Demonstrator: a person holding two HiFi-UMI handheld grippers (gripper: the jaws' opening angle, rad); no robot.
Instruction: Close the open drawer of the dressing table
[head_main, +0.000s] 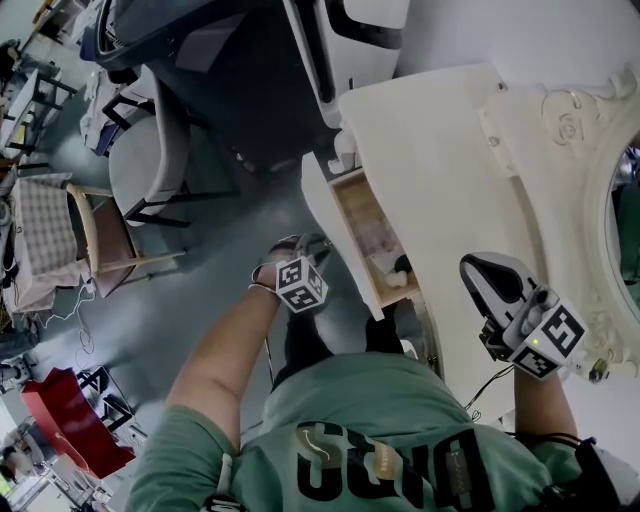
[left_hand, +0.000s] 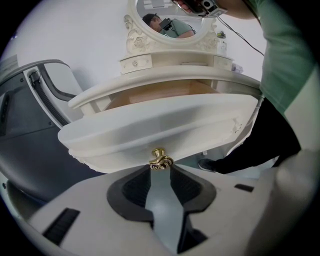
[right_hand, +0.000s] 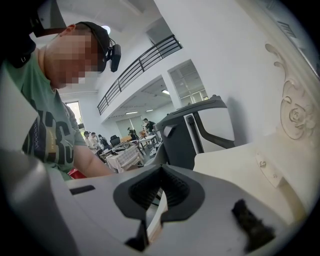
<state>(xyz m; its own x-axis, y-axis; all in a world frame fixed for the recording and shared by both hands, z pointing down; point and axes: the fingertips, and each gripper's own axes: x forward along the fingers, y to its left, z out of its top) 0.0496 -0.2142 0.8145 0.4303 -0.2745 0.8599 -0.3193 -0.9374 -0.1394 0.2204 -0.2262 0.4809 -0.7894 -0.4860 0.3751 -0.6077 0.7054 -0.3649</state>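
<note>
One dressing table (head_main: 440, 150) stood with its drawer (left_hand: 160, 125) pulled out toward the person, the drawer's curved front running crosswise straight ahead of the left gripper (left_hand: 160, 170). That gripper's jaws were spread, with the brass knob (left_hand: 160, 161) at their tips and not visibly pinched, so a push straight ahead would probably close the drawer. The right gripper (right_hand: 161, 172), its jaws almost together on nothing, hung over the tabletop, leaving the left the nearer.

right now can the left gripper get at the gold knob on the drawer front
Probably yes: the left gripper's open jaws sit right at the gold knob, with nothing between them and it.
</note>
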